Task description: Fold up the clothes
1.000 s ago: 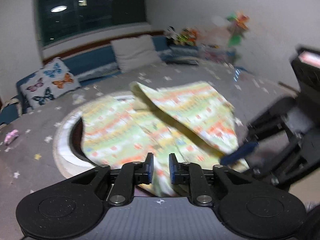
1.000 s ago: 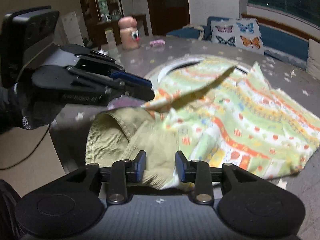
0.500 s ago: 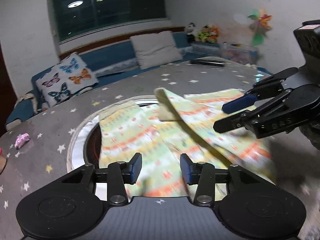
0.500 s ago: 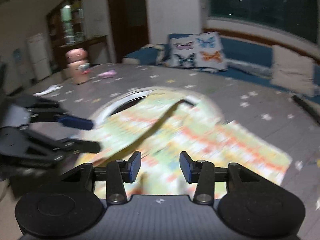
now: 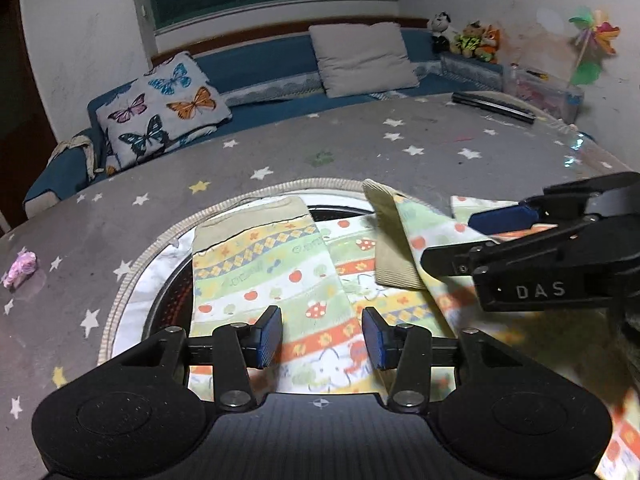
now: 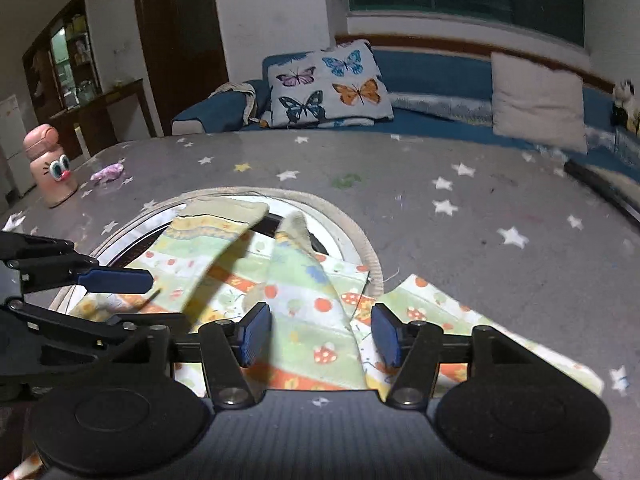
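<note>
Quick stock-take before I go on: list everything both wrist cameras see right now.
patterned garment: 1, green, orange and white print, flat on table centre
table: 1, grey with stars, round inset under garment
butterfly cushion: 1, white, on blue sofa
plain cushion: 1, beige, on sofa
pink bottle: 1, cartoon eyes, table's far left edge
pink wrapper: 1, on table
plush toys: several, shelf corner
pinwheel: 1, multicoloured, by wall
left gripper: black, blue pads, jaws closing, gripping nothing
right gripper: black, jaws opening, gripping nothing
</note>
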Demonstrator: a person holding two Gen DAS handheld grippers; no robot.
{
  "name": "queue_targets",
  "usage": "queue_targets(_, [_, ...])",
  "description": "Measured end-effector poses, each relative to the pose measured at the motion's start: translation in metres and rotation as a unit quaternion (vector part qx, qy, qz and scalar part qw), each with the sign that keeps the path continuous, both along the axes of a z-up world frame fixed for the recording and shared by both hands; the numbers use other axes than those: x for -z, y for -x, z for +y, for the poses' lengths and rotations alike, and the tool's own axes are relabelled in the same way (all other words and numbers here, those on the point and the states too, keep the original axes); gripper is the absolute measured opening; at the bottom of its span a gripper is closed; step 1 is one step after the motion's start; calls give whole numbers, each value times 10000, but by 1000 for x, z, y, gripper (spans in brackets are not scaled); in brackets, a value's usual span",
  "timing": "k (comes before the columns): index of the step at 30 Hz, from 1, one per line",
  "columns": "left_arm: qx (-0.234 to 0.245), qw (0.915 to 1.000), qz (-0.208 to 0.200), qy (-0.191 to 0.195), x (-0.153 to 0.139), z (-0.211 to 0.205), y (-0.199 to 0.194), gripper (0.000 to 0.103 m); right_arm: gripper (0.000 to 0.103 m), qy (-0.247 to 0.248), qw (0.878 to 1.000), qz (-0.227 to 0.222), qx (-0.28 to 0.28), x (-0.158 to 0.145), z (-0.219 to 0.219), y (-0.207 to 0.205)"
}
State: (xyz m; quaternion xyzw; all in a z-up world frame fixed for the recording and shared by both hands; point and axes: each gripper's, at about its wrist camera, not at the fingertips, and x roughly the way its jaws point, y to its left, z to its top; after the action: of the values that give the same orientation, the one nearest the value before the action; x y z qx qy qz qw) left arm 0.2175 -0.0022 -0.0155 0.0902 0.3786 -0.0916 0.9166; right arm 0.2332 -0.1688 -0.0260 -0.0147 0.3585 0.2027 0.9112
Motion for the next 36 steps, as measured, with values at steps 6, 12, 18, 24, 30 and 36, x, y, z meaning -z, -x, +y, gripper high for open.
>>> queue_targets(6, [-148, 9998, -106, 48, 2, 8, 1, 3, 5, -223, 9997, 38, -13, -3, -5, 5])
queue_targets(12, [-569, 9970, -511, 128, -18, 35, 24, 2, 3, -408, 9984, -311, 256, -27, -29, 33])
queue_targets(18, [-1262, 9888, -745, 299, -35, 87, 58, 2, 3, -480, 9947, -539, 727, -48, -75, 71])
queue_targets(24, [-1939, 9759, -921, 390, -43, 138, 104, 2, 3, -457, 9882, -587, 1339, -50, -121, 109])
queue_targets(30, [-2450, 9638, -912, 517, -37, 174, 146, 2, 3, -537, 9779, -614, 1924, -42, -160, 158])
queue_targets(36, [-2714, 9576, -766, 589, -20, 184, 182, 2, 3, -627, 9678, -588, 2365, -36, -184, 199])
